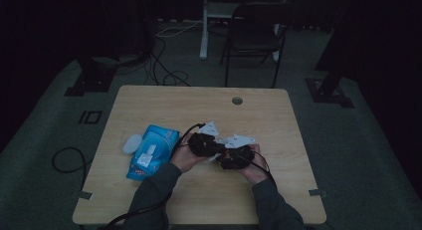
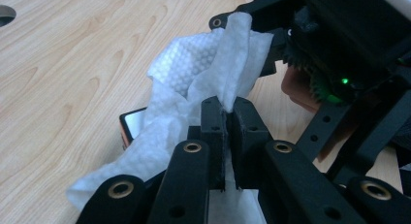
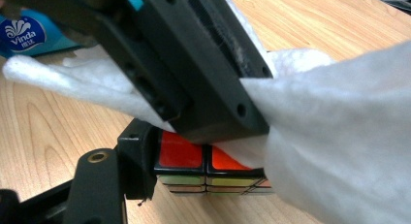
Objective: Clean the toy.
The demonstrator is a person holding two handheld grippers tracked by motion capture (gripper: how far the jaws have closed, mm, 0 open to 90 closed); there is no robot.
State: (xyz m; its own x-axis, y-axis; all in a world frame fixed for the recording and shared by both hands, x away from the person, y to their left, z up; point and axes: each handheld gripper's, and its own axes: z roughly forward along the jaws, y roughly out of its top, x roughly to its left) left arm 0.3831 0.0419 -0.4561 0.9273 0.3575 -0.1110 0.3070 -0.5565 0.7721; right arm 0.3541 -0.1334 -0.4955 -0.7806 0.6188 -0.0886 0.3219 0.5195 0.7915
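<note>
In the left gripper view, my left gripper (image 2: pixel 226 110) is shut on a white textured wipe (image 2: pixel 194 59), which drapes over a colour cube (image 2: pixel 130 127). In the right gripper view, my right gripper (image 3: pixel 208 183) is shut on that cube (image 3: pixel 181 156), red face up with yellow and green stickers on its side. One black jaw presses the cube's left side. The other is hidden behind the wipe (image 3: pixel 339 112). The left gripper's fingers (image 3: pixel 194 64) press the wipe onto the cube's top. In the high view both grippers (image 1: pixel 211 149) (image 1: pixel 226 158) meet at mid-table.
A blue pack of wet wipes (image 1: pixel 152 150) lies left of the hands, with a white oval lid (image 1: pixel 132 143) beside it. The wooden table (image 1: pixel 199 100) has a cable hole (image 1: pixel 237 100) near its far edge. A dark chair (image 1: pixel 254 36) stands beyond, and cables cross the floor.
</note>
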